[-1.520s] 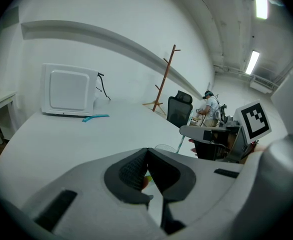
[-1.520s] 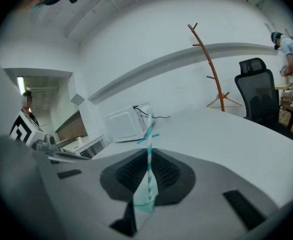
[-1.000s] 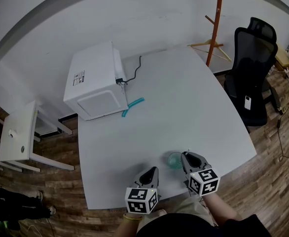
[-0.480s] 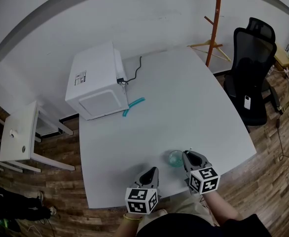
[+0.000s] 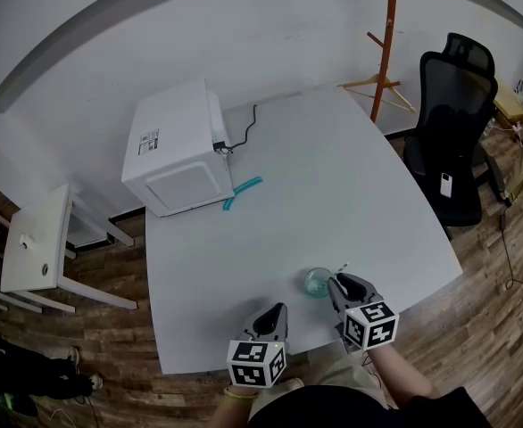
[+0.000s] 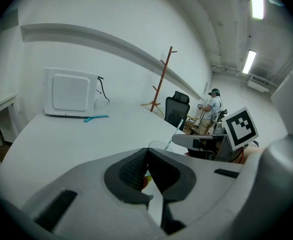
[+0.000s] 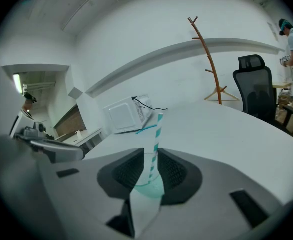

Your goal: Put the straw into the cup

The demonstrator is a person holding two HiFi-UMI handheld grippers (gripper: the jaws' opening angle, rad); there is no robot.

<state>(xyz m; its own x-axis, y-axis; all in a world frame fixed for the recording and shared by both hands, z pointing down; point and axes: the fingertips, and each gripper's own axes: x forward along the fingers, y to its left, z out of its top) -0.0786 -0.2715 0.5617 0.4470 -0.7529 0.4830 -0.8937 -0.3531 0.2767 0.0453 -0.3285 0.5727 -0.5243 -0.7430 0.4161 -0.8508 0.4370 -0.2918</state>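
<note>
A clear, teal-tinted cup stands near the table's front edge. My right gripper is just right of it, shut on a teal-and-white striped straw. The straw stands nearly upright between the jaws, with the cup right behind its lower part. I cannot tell whether its lower end is inside the cup. In the left gripper view the straw leans up and to the right from the cup's rim. My left gripper hovers to the cup's left, shut on nothing.
A white microwave sits at the table's far left with a cable, and a teal object lies in front of it. A black office chair and an orange coat stand are off to the right. A small white side table is on the left.
The view has shifted slightly. Both grippers stay by the front edge, and the straw's upper end now shows above the right gripper, beside the cup.
</note>
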